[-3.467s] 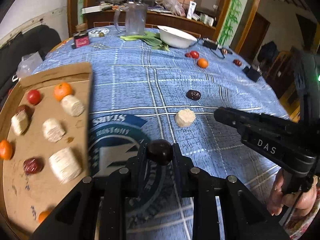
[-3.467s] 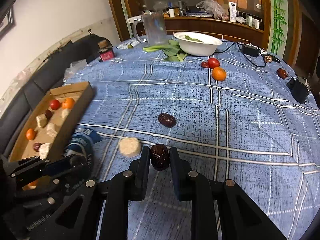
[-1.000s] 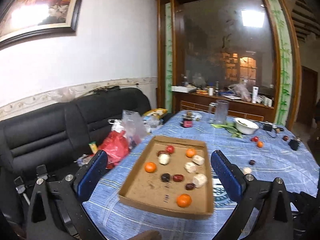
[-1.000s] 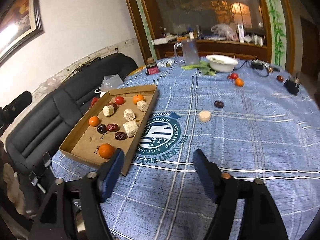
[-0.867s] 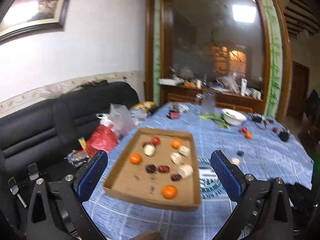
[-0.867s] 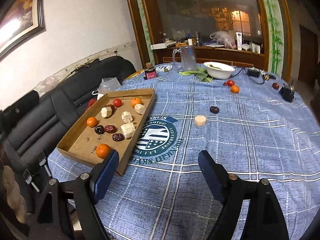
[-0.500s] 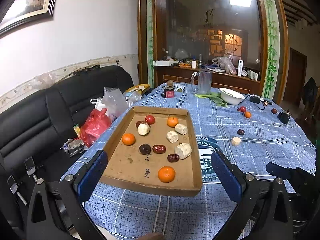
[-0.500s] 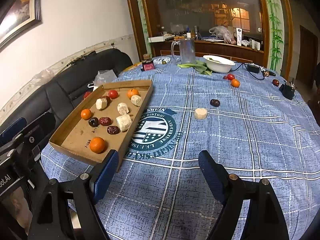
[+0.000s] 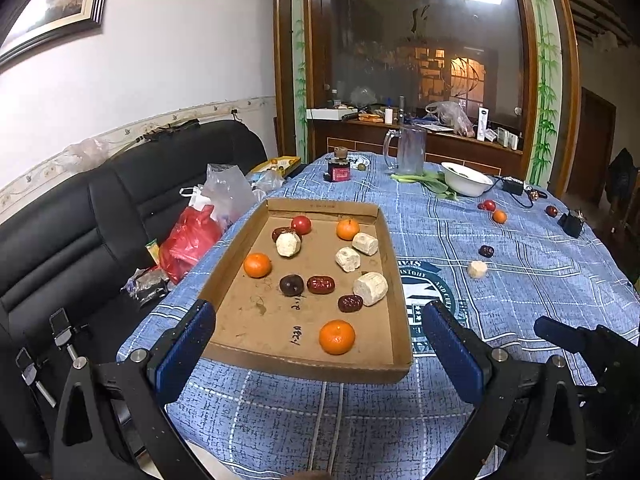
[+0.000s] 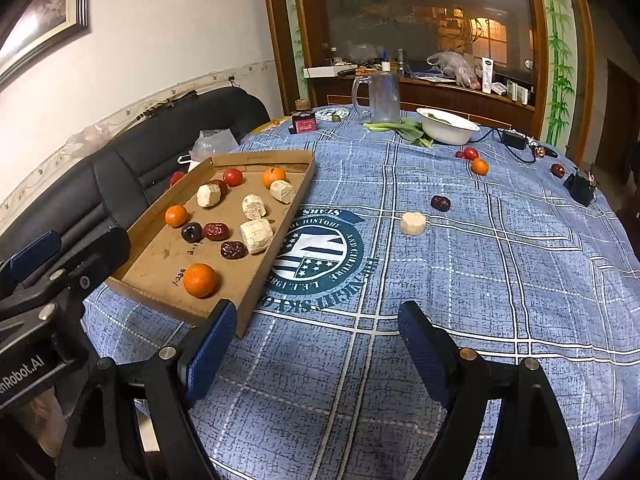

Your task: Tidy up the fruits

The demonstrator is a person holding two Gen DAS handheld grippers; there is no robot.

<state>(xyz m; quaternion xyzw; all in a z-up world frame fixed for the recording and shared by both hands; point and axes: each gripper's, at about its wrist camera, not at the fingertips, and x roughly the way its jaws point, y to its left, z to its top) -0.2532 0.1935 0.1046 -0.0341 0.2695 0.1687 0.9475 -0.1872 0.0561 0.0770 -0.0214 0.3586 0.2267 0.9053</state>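
Observation:
A shallow cardboard tray [image 9: 394, 292] [image 10: 292, 216] lies at the table's near left edge. It holds oranges [image 9: 337, 336], dark red dates [image 9: 320, 284], a red tomato [image 9: 301, 224] and several pale cut chunks [image 9: 370, 288]. Out on the blue checked cloth lie a date [image 10: 440, 203], a pale chunk [image 10: 413, 223], a tomato [image 10: 470, 153] and an orange [image 10: 479, 166]. My left gripper [image 9: 316, 356] hangs open and empty before the tray's near wall. My right gripper [image 10: 314, 352] is open and empty over the cloth, beside the tray's corner.
At the table's far end stand a glass mug [image 10: 383, 96], a white bowl [image 10: 447, 125] with greens, a red-labelled jar [image 10: 303, 122] and black chargers [image 10: 580, 186]. A black sofa [image 9: 80, 216] with plastic bags [image 9: 190, 240] runs along the left side.
Both grippers held dates earlier; those dates are gone from the jaws, which stand wide apart. The left view has tipped down toward the tray. The right view has barely shifted.

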